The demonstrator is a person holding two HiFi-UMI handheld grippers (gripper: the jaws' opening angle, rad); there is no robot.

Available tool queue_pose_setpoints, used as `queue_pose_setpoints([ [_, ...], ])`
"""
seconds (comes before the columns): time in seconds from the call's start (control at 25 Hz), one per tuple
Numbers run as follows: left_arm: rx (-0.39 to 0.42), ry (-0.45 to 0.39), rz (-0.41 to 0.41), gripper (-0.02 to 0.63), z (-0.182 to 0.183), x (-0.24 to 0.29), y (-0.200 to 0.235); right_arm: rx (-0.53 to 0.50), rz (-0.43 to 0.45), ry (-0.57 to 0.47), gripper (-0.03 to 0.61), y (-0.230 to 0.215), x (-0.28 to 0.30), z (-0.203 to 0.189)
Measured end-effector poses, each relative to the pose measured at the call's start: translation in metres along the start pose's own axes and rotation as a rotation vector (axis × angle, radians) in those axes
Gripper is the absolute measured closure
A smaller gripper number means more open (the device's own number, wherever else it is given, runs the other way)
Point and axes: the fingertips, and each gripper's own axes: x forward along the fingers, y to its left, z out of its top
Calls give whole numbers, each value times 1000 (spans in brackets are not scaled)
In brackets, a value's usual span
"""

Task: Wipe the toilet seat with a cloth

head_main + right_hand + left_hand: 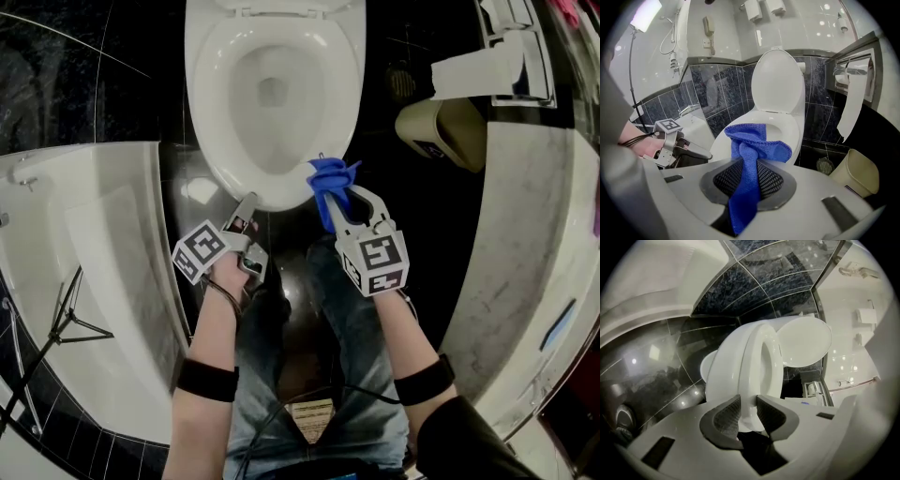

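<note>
The white toilet seat (pixel 211 112) lies down on the bowl, and its lid (pixel 778 84) stands up against the wall. My left gripper (pixel 248 202) is at the seat's front left edge. In the left gripper view the seat's rim (pixel 757 362) runs between the two pads, which press on it from both sides (pixel 747 416). My right gripper (pixel 342 202) is shut on a blue cloth (pixel 330 183). The cloth's bunched end rests on the seat's front right rim (pixel 757 140), and its tail hangs back through the jaws (pixel 747 180).
A beige bin (pixel 450 127) stands on the dark floor right of the toilet, under a hanging strip of toilet paper (pixel 478 70). A white bathtub (pixel 84 244) fills the left side. The person's legs in jeans (pixel 319 375) are just before the bowl. A floor drain (pixel 825 165) lies by the bin.
</note>
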Motion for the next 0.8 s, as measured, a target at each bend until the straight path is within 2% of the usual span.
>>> queue_pose_setpoints([
  [0.44, -29, -24, -29, 552, 1, -12, -13, -5, -9, 42, 465, 1, -11, -20],
  [0.8, -50, -51, -51, 569, 1, -32, -42, 28, -31, 160, 465, -1, -31, -64],
])
